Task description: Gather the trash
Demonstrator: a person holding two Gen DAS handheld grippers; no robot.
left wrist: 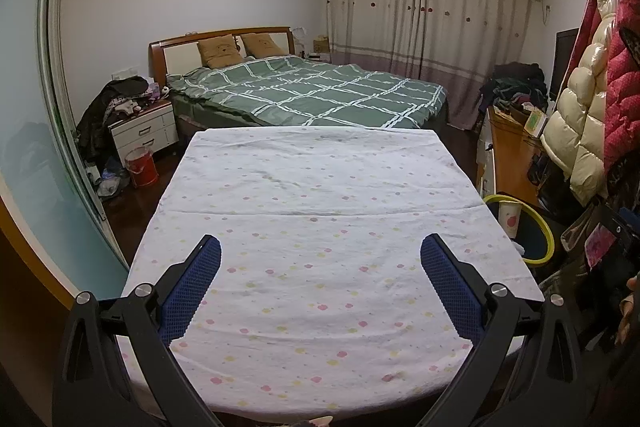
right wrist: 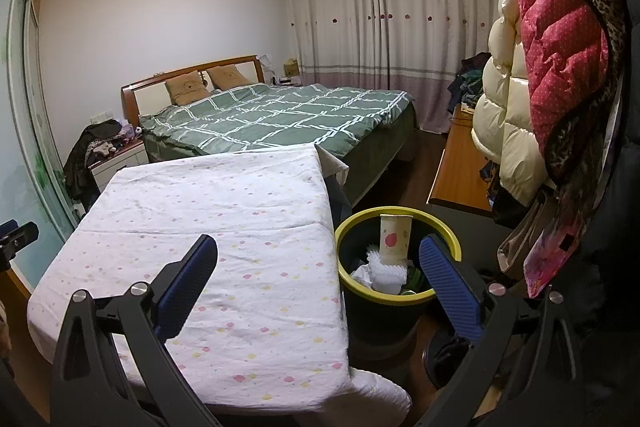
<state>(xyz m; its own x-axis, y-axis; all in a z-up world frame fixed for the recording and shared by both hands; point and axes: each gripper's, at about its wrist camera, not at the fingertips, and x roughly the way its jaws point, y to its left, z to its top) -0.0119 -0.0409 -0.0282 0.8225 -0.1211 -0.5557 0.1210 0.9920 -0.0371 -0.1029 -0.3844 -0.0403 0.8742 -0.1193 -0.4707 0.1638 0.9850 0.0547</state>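
Left wrist: dotted tablecloth (left wrist: 320, 227), bedroom.

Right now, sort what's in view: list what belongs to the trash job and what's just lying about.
Job: bin with yellow rim; paper cup and white wads inside it; both tools, left and right, open and empty.

Lying about: bed, curtains, coats, red bucket, covered table.

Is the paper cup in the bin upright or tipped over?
Upright. The paper cup stands rim up among white crumpled trash inside the yellow-rimmed bin.
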